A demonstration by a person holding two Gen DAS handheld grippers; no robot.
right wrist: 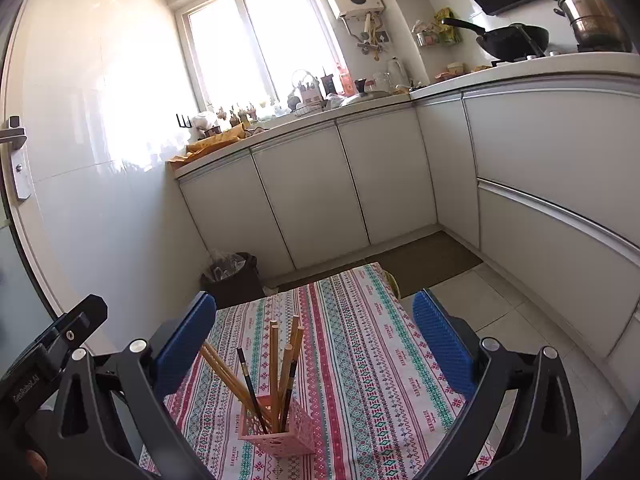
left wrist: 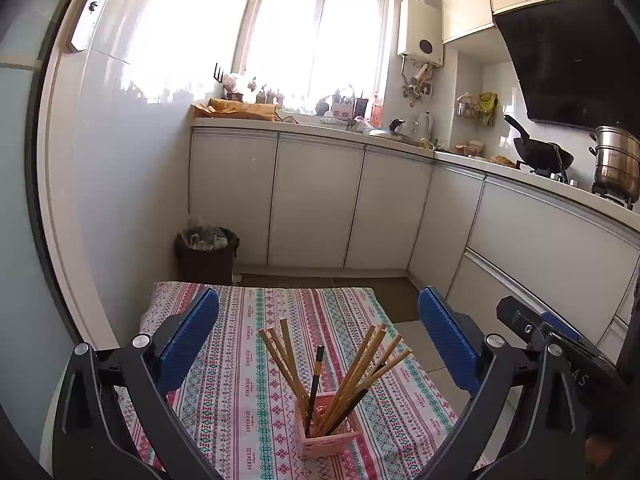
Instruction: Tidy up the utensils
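Observation:
A pink slotted holder point(left wrist: 326, 432) stands on a table with a patterned cloth point(left wrist: 248, 360). Several wooden chopsticks point(left wrist: 360, 368) and a dark one point(left wrist: 316, 380) stand in it, fanned out. My left gripper point(left wrist: 318, 340) is open and empty, held above and just behind the holder. In the right wrist view the holder point(right wrist: 278, 428) with its chopsticks point(right wrist: 276, 364) sits left of centre on the cloth point(right wrist: 380, 340). My right gripper point(right wrist: 316, 340) is open and empty above the table. The right gripper's body shows at the left wrist view's right edge point(left wrist: 536, 328).
A dark bin point(left wrist: 206, 252) with a plastic liner stands on the floor beyond the table's far left corner. White kitchen cabinets point(left wrist: 316, 200) run along the back and right. A wok point(left wrist: 540, 152) and a steel pot point(left wrist: 618, 160) sit on the stove. A brown floor mat point(right wrist: 432, 256) lies past the table.

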